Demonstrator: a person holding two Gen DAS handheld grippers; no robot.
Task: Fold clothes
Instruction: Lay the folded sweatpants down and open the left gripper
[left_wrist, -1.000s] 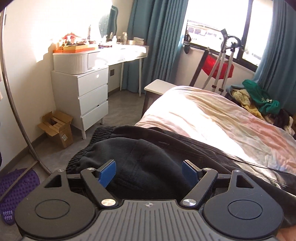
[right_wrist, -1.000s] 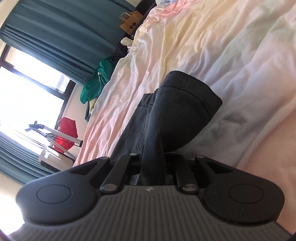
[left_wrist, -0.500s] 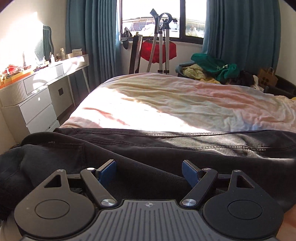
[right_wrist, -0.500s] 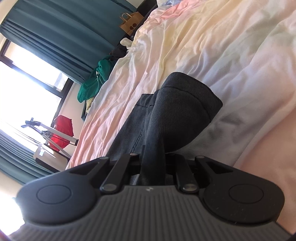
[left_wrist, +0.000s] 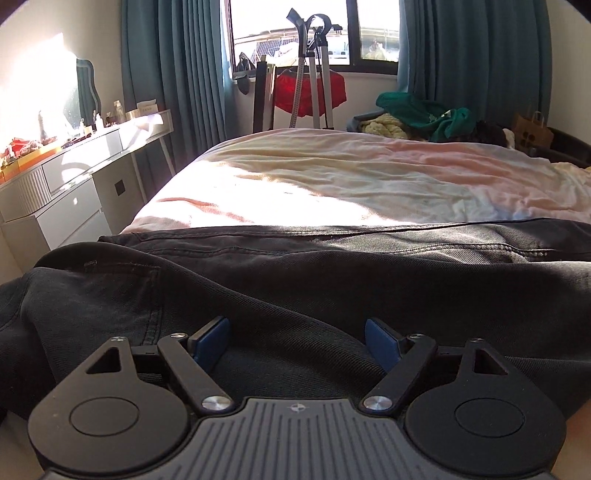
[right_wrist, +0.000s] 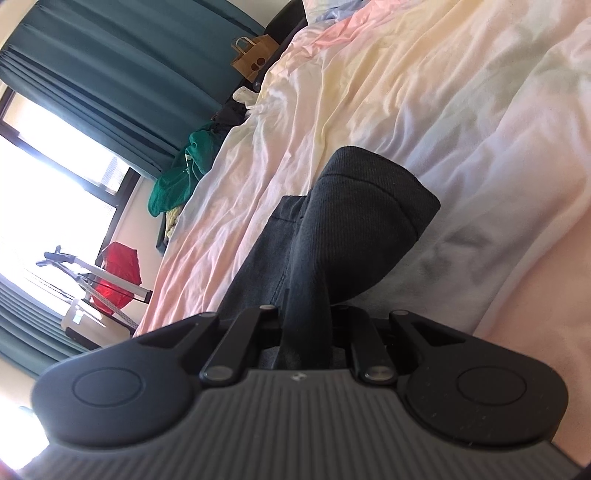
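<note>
A pair of black jeans (left_wrist: 295, 266) lies across the near edge of the bed (left_wrist: 332, 184), which has a pale pink and yellow sheet. My left gripper (left_wrist: 295, 332) hovers low over the jeans' upper part, near a pocket seam. It is open, its blue pads (left_wrist: 210, 343) wide apart and not pressing the cloth. In the right wrist view, my right gripper (right_wrist: 306, 314) is shut on a fold of the jeans (right_wrist: 369, 214) at the leg end. The hem stands up in a hump above the sheet (right_wrist: 406, 92). The fingertips are hidden by the cloth.
A white desk and drawers (left_wrist: 66, 184) stand left of the bed. A stand with a red garment (left_wrist: 310, 88) is at the window. A heap of green and yellow clothes (left_wrist: 424, 114) and a paper bag (left_wrist: 532, 129) lie beyond the bed's far side.
My left gripper swung from the jeans' bunched waist end by the drawers to face the window, and sank lower over the jeans. My right gripper kept its grip and place.
</note>
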